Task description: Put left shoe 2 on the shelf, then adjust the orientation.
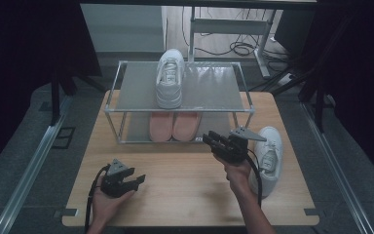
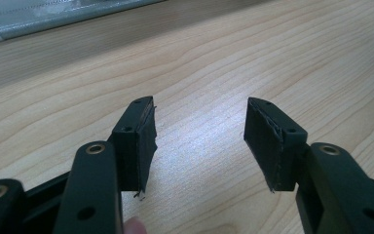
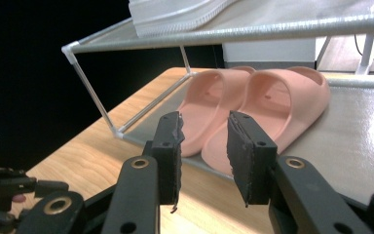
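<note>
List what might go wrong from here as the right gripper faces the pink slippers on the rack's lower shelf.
1. The right gripper has open jaws with a fairly narrow gap; aimed at the pink slippers, which lie side by side, it may nudge both instead of gripping one.
2. The rack's top rail runs low above them, so a lift may knock it or the white sneaker on top.
3. The person's forearm passes close to the second white sneaker, near the table's edge.

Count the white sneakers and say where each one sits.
2. One sneaker stands on the rack's top shelf. The other sneaker lies on the table, right of the rack, beside the right gripper. None seems hidden.
</note>
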A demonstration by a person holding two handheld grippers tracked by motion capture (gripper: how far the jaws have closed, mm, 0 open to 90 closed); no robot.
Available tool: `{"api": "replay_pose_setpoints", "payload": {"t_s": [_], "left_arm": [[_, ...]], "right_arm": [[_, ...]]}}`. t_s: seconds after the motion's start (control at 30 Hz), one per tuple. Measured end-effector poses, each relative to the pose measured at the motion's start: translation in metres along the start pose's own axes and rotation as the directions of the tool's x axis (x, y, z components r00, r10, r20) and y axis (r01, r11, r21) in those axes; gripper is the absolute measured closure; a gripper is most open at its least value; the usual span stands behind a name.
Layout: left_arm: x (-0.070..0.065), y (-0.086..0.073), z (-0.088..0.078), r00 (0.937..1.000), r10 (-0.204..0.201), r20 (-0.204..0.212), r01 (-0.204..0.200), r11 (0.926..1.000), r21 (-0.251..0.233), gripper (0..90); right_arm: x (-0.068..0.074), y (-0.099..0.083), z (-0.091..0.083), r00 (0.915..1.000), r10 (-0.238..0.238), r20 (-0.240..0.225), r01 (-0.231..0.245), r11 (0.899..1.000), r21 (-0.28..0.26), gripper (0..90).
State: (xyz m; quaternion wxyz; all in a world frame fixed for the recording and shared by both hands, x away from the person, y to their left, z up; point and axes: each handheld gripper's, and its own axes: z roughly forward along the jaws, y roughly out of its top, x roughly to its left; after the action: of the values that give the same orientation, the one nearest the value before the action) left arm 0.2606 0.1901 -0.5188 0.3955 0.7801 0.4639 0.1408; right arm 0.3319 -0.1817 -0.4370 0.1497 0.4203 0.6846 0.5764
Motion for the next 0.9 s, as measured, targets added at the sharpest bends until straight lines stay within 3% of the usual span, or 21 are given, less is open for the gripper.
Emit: {"api": "replay_pose_setpoints", "payload": {"t_s": [0.6,0.9], "left_arm": [[0.000,0.000,0.000,1.0000,-0.001,-0.003,0.001,1.0000,0.000,46.0],[-0.002,0.000,0.001,1.0000,0.002,-0.005,-0.002,1.0000,0.004,45.9]], "right_arm": [[-0.004,-0.042,-0.023,0.9996,-0.014,0.025,0.013,0.999,0.050,64.5],[-0.005,-0.051,-0.032,0.9971,-0.047,0.059,0.043,0.997,0.068,64.0]]}}
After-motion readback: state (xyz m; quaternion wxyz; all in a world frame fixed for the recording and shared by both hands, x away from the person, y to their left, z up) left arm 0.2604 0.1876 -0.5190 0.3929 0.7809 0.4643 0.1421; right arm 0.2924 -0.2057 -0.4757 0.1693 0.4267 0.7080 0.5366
